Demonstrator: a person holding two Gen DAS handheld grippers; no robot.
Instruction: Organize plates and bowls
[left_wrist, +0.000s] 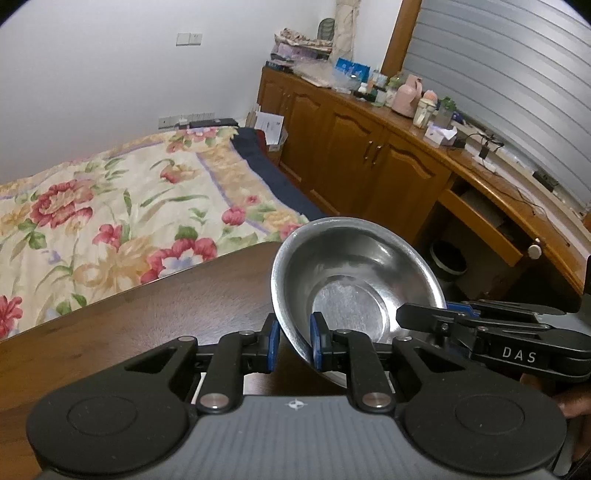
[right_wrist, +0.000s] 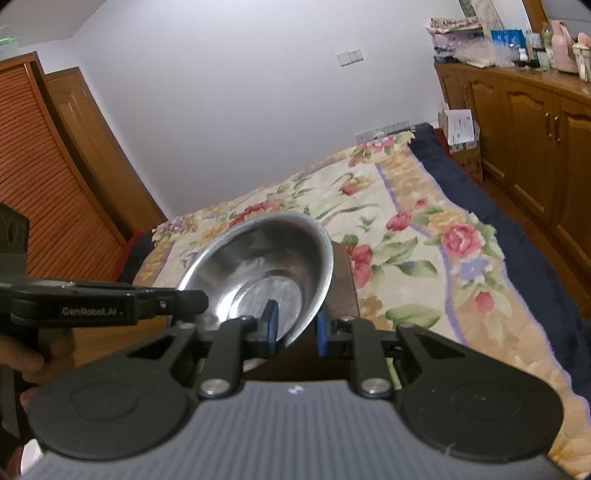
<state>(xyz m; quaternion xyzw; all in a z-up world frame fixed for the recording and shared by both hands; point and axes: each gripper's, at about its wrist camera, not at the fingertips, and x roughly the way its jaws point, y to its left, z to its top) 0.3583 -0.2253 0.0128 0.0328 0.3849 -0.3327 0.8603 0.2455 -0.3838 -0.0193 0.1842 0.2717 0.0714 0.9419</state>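
both grippers are clamping one steel bowl (left_wrist: 354, 280) by its rim. left gripper (left_wrist: 293, 343) is pinching the near wall, one blue pad inside, one outside; right gripper (right_wrist: 295, 328) is doing the same from the opposite side. judging by the two-sided grip, the wide, slippery bowl is being kept from swinging. the bowl is hanging tilted, apparently lifted off the brown table (left_wrist: 155, 314), over its far edge. no plates or other bowls are showing in either view. the flowered bed (left_wrist: 110, 206) is lying just beyond the table, the wooden cabinets (left_wrist: 354, 147) with cluttered top well apart. nothing is blocking the way.
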